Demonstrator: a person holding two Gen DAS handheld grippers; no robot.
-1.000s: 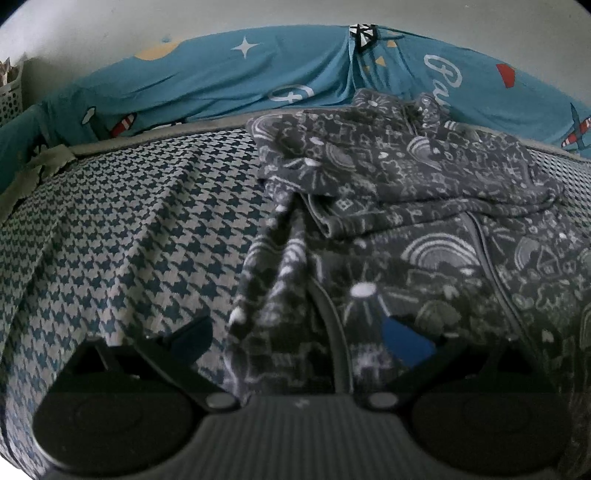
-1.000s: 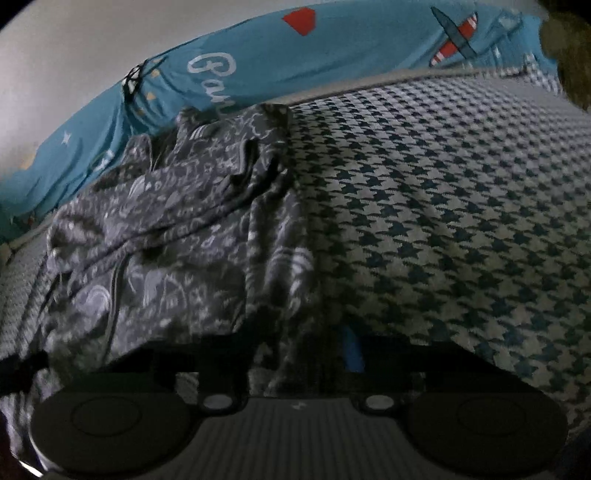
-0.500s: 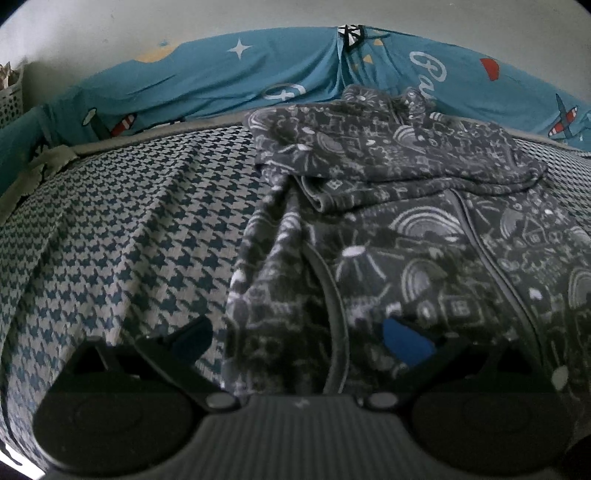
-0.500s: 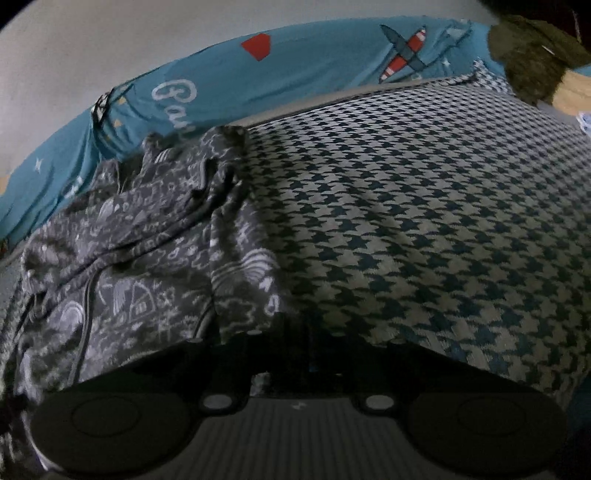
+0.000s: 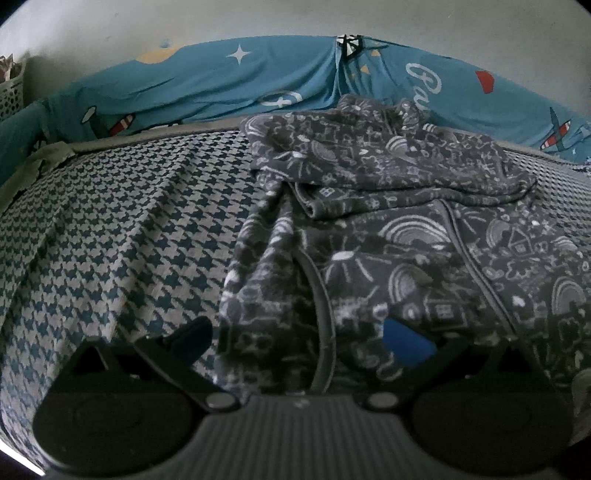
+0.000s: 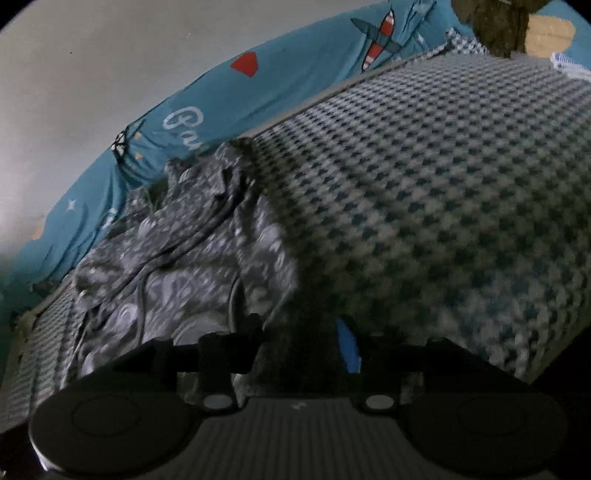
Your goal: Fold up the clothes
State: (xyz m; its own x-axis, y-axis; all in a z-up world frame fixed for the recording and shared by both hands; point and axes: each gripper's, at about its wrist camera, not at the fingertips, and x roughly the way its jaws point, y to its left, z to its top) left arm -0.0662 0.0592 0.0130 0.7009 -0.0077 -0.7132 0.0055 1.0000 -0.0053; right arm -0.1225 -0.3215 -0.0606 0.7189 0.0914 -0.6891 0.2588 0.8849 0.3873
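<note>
A dark grey fleece garment (image 5: pixel 399 236) with white doodle print and a front zipper lies on the houndstooth bed cover (image 5: pixel 122 236); its upper part is folded down over itself. My left gripper (image 5: pixel 299 341) is open low over the garment's near left edge, with fabric between its spread fingers. In the right wrist view the same garment (image 6: pixel 177 258) lies to the left, and my right gripper (image 6: pixel 301 341) is shut on its near right corner. The blue pad (image 6: pixel 347 347) presses against dark fabric. This view is tilted and blurred.
A teal printed sheet (image 5: pixel 207 85) runs along the bed's far side under a pale wall. A white perforated basket (image 5: pixel 11 96) stands at far left. A dark olive cloth (image 6: pixel 495 26) lies at the bed's far right corner. Bare houndstooth cover (image 6: pixel 443 206) spreads right of the garment.
The right gripper closed on the garment's corner and has tilted and pulled back, so its view rolled. The left gripper drew slightly nearer the garment and stays open.
</note>
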